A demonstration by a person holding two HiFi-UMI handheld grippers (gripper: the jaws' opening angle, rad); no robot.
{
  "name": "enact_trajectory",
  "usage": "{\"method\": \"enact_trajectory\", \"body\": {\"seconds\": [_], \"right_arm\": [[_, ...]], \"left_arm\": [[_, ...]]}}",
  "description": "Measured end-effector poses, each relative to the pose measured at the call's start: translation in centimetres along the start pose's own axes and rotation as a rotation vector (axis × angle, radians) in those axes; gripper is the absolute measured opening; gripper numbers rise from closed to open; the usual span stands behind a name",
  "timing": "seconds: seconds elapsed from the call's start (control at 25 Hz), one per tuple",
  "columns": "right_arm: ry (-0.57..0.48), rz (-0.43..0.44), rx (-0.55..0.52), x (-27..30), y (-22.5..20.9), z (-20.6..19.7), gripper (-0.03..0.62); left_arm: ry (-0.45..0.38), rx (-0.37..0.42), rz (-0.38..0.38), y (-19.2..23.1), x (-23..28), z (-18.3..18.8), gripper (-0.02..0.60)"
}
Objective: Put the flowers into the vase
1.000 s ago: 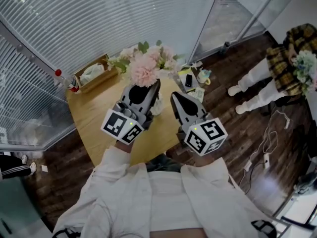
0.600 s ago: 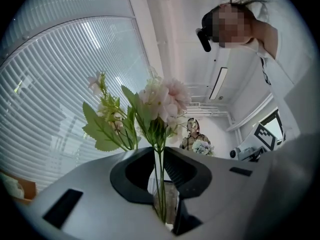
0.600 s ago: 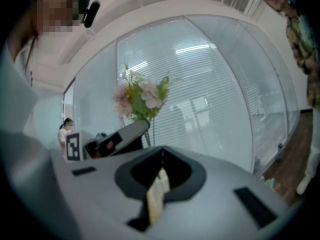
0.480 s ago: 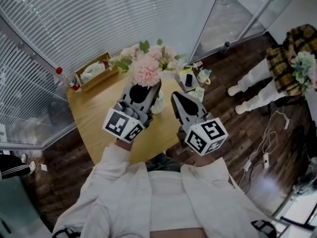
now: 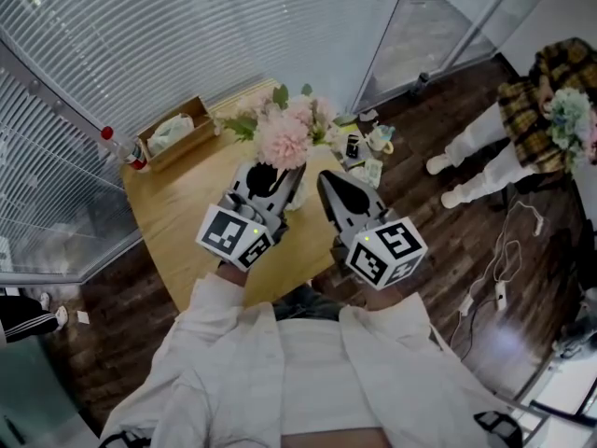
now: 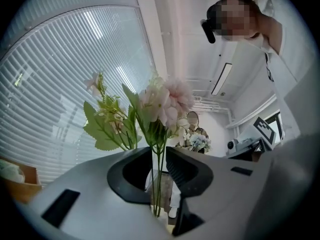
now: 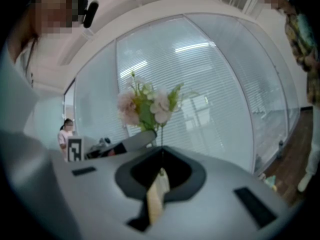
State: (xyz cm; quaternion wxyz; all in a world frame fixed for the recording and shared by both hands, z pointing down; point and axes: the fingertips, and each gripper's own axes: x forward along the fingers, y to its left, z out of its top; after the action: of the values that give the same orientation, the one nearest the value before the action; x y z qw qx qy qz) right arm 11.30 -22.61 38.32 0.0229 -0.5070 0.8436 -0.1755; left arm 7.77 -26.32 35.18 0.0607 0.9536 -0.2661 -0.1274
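A bunch of pink flowers (image 5: 283, 136) with green leaves stands upright over the wooden table (image 5: 182, 217). Its thin green stems (image 6: 158, 176) run down between the jaws of my left gripper (image 5: 283, 174). These jaws have just been opening, and in the left gripper view (image 6: 159, 153) a narrow gap shows beside the stems. Something white (image 5: 299, 197), perhaps the vase, shows under the flowers, mostly hidden by the left gripper. My right gripper (image 5: 326, 181) hovers just right of it, shut and empty, and sees the flowers (image 7: 145, 106) ahead above its tips (image 7: 161, 150).
A cardboard box (image 5: 171, 131) and a red-capped bottle (image 5: 126, 153) stand at the table's far left. A phone and small items (image 5: 362, 146) lie at its far right corner. Another person in plaid with a bouquet (image 5: 536, 101) stands on the floor to the right. Blinds line the glass wall behind.
The flowers and my left gripper have shifted slightly right and toward me in the head view. My right gripper has kept its place.
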Motion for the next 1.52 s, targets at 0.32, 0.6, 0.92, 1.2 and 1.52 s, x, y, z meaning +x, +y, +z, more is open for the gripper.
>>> {"method": "enact_trajectory", "body": {"seconds": [0.32, 0.6, 0.92, 1.2, 1.52], "right_arm": [[-0.001, 0.005, -0.002, -0.6, 0.3, -0.2, 0.014], [0.007, 0.013, -0.003, -0.6, 0.6, -0.7, 0.014], [0.012, 0.025, 0.005, -1.3, 1.0, -1.2, 0.014], [0.034, 0.033, 0.007, -1.6, 1.1, -1.8, 0.014], [0.054, 0.058, 0.014, -1.1, 2.0, -2.4, 0.014]], "left_arm": [[0.075, -0.031, 0.012, -0.8, -0.9, -2.1, 0.132], [0.132, -0.064, 0.034, -0.9, -1.8, -3.8, 0.137], [0.189, -0.089, 0.044, -1.6, -2.3, -5.1, 0.138], [0.198, -0.090, 0.070, -1.6, -2.9, -5.0, 0.150], [0.211, -0.123, 0.103, -1.0, -4.7, -5.5, 0.155]]}}
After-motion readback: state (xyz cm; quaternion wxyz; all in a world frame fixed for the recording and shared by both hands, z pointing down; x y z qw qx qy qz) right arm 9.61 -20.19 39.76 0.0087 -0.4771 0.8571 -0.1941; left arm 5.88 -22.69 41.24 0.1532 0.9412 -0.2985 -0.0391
